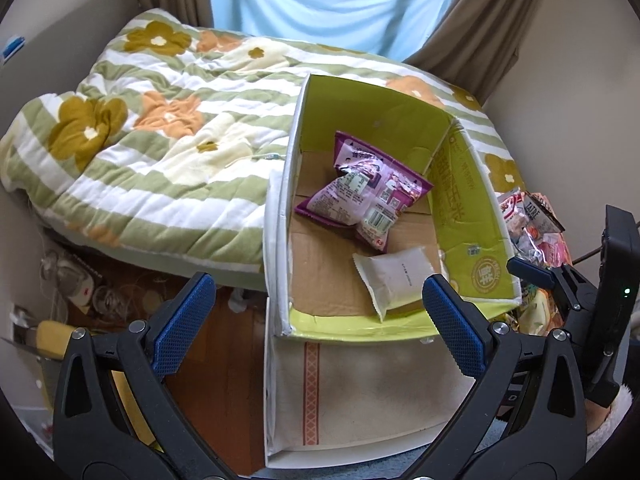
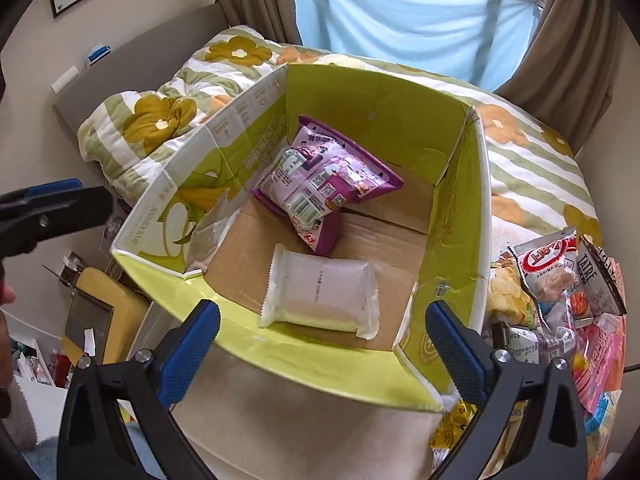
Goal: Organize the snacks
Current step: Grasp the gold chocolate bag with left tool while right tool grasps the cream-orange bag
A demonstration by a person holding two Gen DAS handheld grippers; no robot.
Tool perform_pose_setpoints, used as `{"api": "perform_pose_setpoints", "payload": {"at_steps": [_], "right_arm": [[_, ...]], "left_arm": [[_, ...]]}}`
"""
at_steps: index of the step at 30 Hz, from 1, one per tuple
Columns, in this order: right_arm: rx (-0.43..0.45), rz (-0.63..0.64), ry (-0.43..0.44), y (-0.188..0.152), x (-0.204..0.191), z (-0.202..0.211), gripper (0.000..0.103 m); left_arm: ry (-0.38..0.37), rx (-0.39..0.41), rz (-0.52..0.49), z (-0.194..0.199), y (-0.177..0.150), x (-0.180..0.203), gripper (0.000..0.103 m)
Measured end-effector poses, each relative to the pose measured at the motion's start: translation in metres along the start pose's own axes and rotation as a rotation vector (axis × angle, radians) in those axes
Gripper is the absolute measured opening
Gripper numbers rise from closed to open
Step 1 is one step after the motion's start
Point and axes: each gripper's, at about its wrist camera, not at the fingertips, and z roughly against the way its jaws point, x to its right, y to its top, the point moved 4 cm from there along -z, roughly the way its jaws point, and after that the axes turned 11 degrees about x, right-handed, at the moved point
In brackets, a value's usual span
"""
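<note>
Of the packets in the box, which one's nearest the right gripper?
The plain white packet, lying flat at the box's near end, just ahead of the open right gripper. The purple packets sit farther back.

Black fingers (image 2: pixel 192 360), ribbed blue pads (image 2: pixel 456 350), silver screws.

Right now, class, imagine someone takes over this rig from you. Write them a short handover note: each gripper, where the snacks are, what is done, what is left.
Left gripper: open, empty, hovering near the box's near left corner.
Right gripper: open, empty, above the near edge of the box.
In the green cardboard box: purple snack bags towards the back, a white packet lying flat near the front.
Loose snack pile lies outside, to the right of the box, on the bed.
Done: those few packets are boxed.
Left: move the loose pile into the box, one packet at a time.
</note>
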Motion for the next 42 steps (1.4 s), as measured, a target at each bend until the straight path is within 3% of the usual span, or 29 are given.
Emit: {"api": "perform_pose_setpoints", "payload": {"at_steps": [12, 20, 26, 34, 42], "right_arm": [[0.106, -0.07, -0.051, -0.014, 0.016, 0.064, 0.102], [0.167, -0.129, -0.098, -0.033, 0.082, 0.118, 0.102], [0.148, -0.111, -0.148, -0.061, 0.141, 0.145, 0.102], [0.098, -0.116, -0.146, -0.101, 0.201, 0.143, 0.102], [0.083, -0.133, -0.079, -0.139, 0.227, 0.099, 0.102]], "left_arm": [[-0.065, 0.014, -0.042, 0.018, -0.026, 0.046, 0.103], [-0.079, 0.019, -0.063, 0.025, -0.045, 0.113, 0.103], [-0.094, -0.038, -0.043, 0.015, -0.075, 0.179, 0.103], [-0.116, -0.107, 0.002, -0.02, -0.121, 0.244, 0.103], [-0.15, -0.164, 0.037, -0.085, -0.163, 0.263, 0.102]]}}
